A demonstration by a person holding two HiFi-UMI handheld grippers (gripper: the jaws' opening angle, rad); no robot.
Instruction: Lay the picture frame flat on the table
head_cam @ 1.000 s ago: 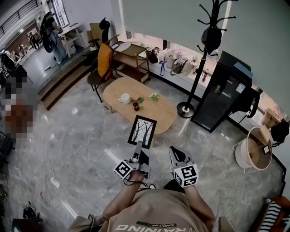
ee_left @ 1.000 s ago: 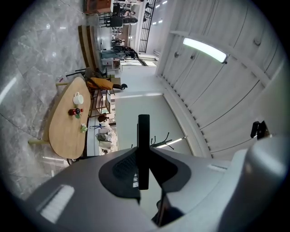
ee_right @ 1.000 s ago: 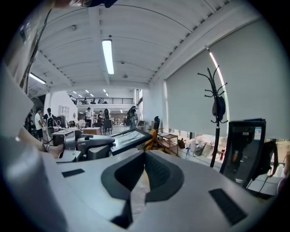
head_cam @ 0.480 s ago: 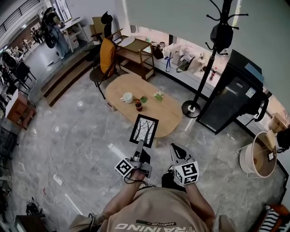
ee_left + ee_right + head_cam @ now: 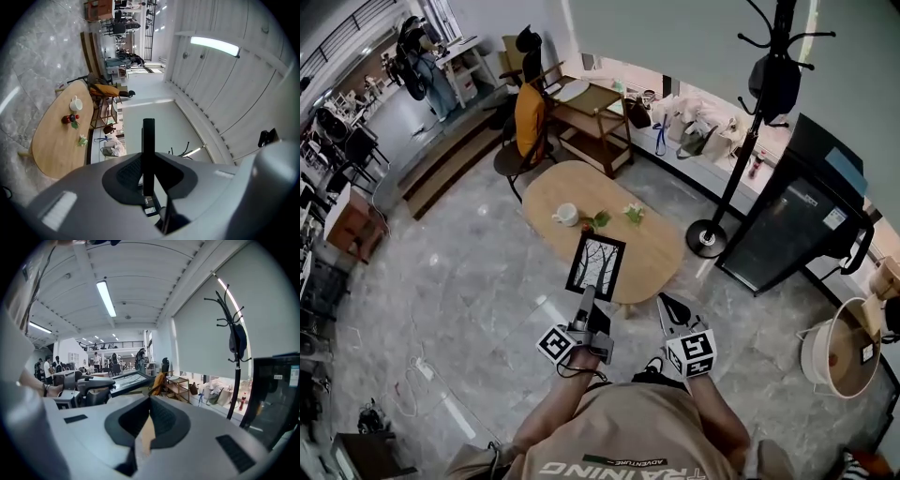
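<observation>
The left tongs (image 5: 585, 302) are closed tight on the bottom edge of a black picture frame with a black-and-white drawing of bare trees (image 5: 595, 265). In the left gripper view, the thin black edge of the frame (image 5: 148, 136) stands straight up between the two grey jaws of the left tongs (image 5: 148, 163). Both jaws press on it.

The frame is held up in the air. It is not lying on the oval tabletop of light wood (image 5: 572, 187). From the head view, the frame shows in front of the near edge of that tabletop, with its picture side up toward the camera. In the right gripper view, the frame (image 5: 131, 379) sits tilted, almost flat, off to the left.

The right tongs (image 5: 667, 307) are beside the left ones, a little apart. Their jaws are closed together with nothing in them, as the right gripper view shows (image 5: 150, 401).

On the tabletop stand a white cup (image 5: 566, 215) and a small green plant (image 5: 635, 214), well apart from the frame. Behind the tabletop is a chair with an orange cloth on it (image 5: 530, 117). A tall black coat stand (image 5: 733, 157) is to the right. The floor is grey stone (image 5: 459, 281).
</observation>
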